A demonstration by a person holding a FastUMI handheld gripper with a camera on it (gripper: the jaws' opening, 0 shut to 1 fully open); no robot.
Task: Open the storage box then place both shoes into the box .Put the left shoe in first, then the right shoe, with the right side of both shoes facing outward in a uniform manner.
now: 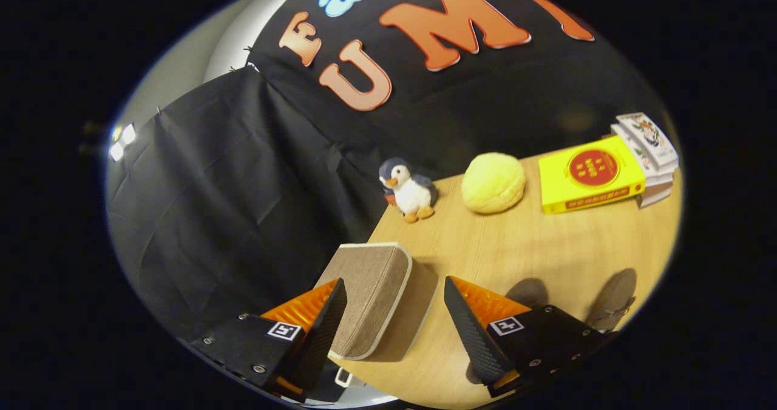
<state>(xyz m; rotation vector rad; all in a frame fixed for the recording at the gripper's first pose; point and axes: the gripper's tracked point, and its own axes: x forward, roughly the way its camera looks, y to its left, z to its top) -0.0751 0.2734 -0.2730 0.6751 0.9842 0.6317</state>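
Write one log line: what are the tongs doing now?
tongs: open | storage box: between fingers, closed, at table edge | shoe: right of tongs | stage: opening box not done

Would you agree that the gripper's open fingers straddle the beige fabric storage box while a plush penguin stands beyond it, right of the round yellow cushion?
Not quite: the gripper view shows the plush penguin left of the round yellow cushion. The rest holds: the gripper's open fingers straddle the beige fabric storage box.

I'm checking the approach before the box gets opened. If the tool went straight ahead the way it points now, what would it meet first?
Most likely the storage box: its brown fabric lid lies between the open tool's fingers. Beyond it sit the penguin toy and yellow plush, but depth is hard to judge.
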